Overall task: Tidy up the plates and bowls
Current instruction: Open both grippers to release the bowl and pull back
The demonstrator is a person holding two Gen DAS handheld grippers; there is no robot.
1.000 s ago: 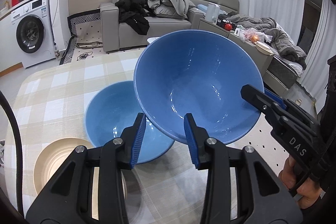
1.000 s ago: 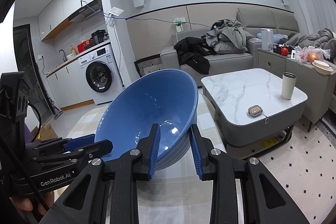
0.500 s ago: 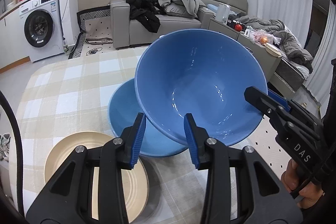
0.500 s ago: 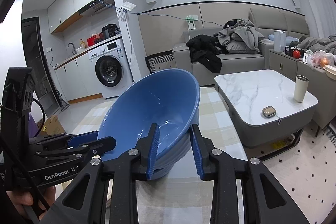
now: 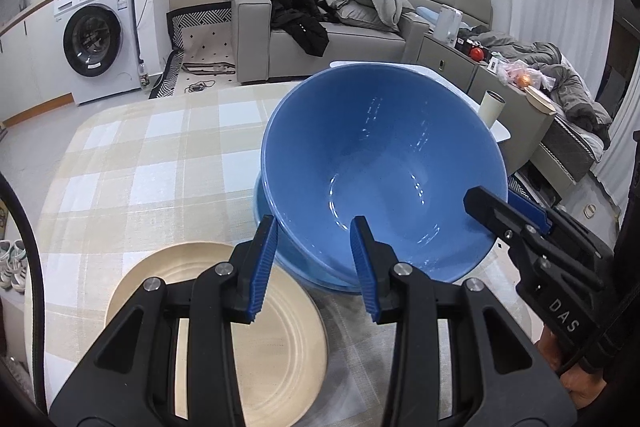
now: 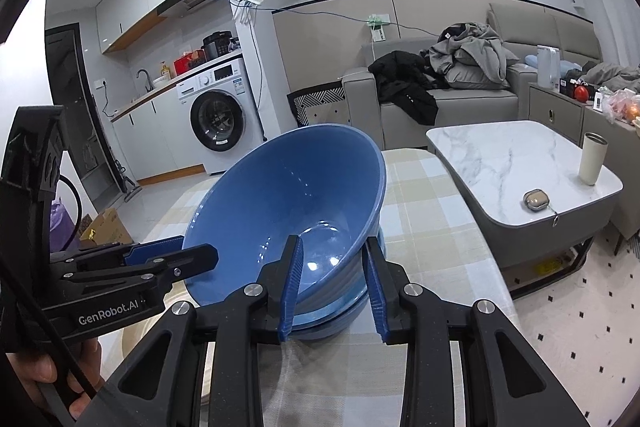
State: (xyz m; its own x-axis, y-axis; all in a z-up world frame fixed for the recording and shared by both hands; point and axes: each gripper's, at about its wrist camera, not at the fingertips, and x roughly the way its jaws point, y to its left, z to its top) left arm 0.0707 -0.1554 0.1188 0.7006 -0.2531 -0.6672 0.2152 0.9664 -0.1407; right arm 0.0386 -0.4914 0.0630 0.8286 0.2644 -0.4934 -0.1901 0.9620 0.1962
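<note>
Being gripped at its near rim by the left gripper (image 5: 314, 259), a tilted bowl (image 5: 380, 163) is being held over a second bowl (image 5: 266, 223); its side rim is seemingly pinched by the right gripper (image 6: 332, 279). A plate (image 5: 280, 347) is lying just beside, on the table (image 5: 160, 155).

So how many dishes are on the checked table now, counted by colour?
Blue bowls: 2, the tilted upper bowl held by both tools, going into the lower bowl on the table
Beige plate: 1
Total: 3
</note>
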